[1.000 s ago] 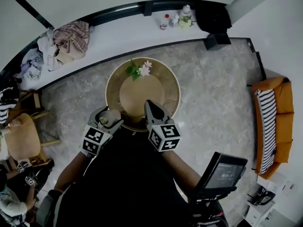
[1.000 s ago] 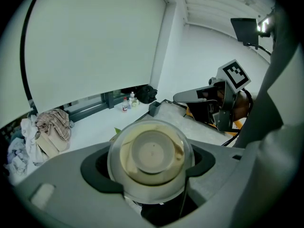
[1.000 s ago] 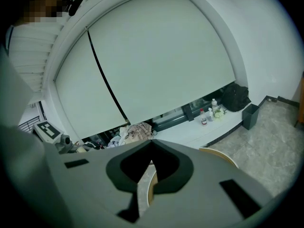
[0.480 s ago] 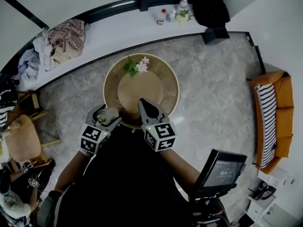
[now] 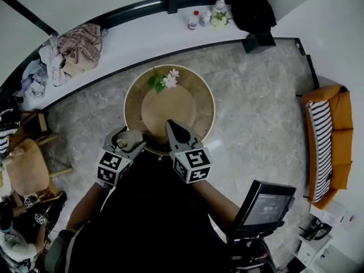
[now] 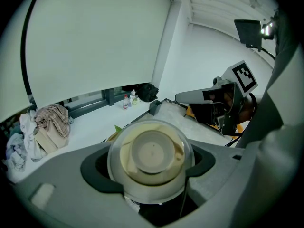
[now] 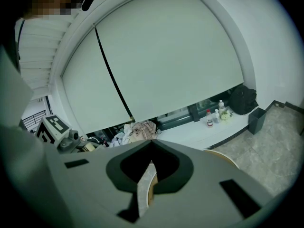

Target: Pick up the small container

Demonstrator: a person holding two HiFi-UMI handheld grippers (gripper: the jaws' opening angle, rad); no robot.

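The small container (image 5: 130,139) is a clear round tub with a pale lid. My left gripper (image 5: 127,143) is shut on it, just off the near-left rim of the round wooden table (image 5: 200,94). In the left gripper view the small container (image 6: 152,152) fills the space between the jaws of the left gripper (image 6: 150,174), its round face toward the camera. My right gripper (image 5: 172,128) is shut and empty, its tip over the table's near edge. In the right gripper view, the right gripper (image 7: 147,186) has its jaws pressed together with only a thin seam between them.
A sprig of white flowers (image 5: 165,80) lies at the table's far side. A white ledge (image 5: 142,36) behind holds bottles (image 5: 194,20) and a clothes pile (image 5: 77,47). An orange sofa (image 5: 327,141) stands at the right, a wooden chair (image 5: 25,172) at the left, and a screen on a stand (image 5: 264,206) at the near right.
The right gripper has shifted slightly left and toward the table. The left gripper has stayed in place, still shut on the small container.
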